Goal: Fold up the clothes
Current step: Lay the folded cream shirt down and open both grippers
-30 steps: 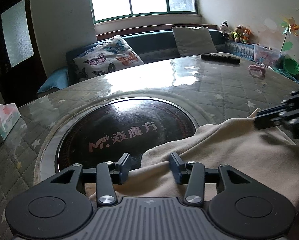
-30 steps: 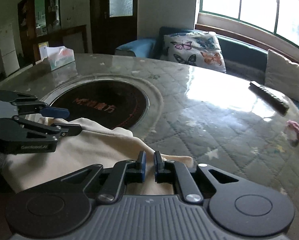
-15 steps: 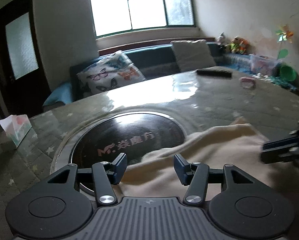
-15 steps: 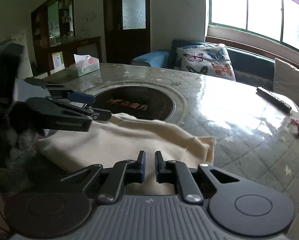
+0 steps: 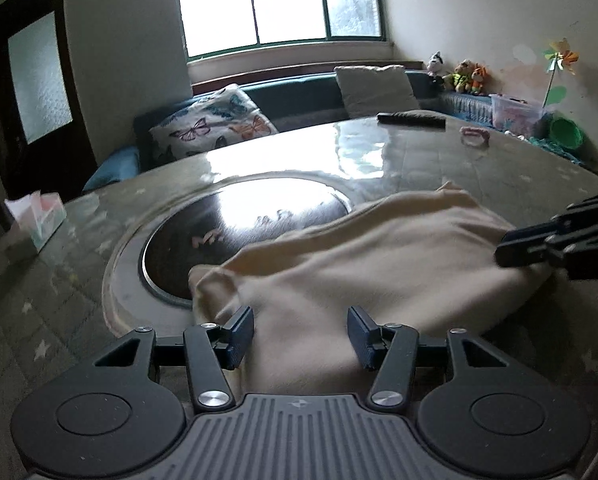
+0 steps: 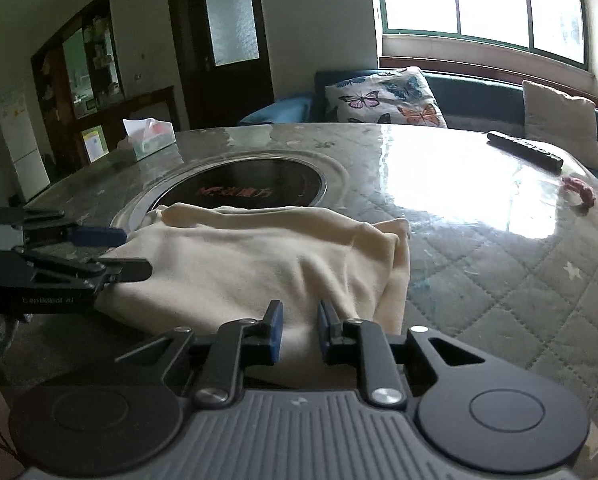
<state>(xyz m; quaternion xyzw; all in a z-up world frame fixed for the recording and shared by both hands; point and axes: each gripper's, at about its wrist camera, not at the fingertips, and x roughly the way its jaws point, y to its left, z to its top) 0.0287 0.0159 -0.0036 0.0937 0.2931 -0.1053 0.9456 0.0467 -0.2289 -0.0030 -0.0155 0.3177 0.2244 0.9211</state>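
Observation:
A cream garment (image 5: 379,264) lies folded in a loose bundle on the round table, partly over the dark glass centre (image 5: 239,232). It also shows in the right wrist view (image 6: 259,264). My left gripper (image 5: 301,336) is open at the garment's near edge, holding nothing. My right gripper (image 6: 299,332) is open by a small gap at the garment's near right edge; the cloth lies beyond the fingertips. The right gripper shows at the right of the left wrist view (image 5: 511,250), and the left gripper at the left of the right wrist view (image 6: 135,252).
On the quilted table (image 6: 499,280) are a tissue box (image 5: 35,220), a black remote (image 6: 525,150) and a pink loop (image 6: 579,192). A sofa with a butterfly pillow (image 5: 215,132) runs behind the table. Toys and a green tub stand at far right.
My right gripper has opened a little and let go of the garment. Both grippers have pulled back and up. The garment now lies bunched on the table.

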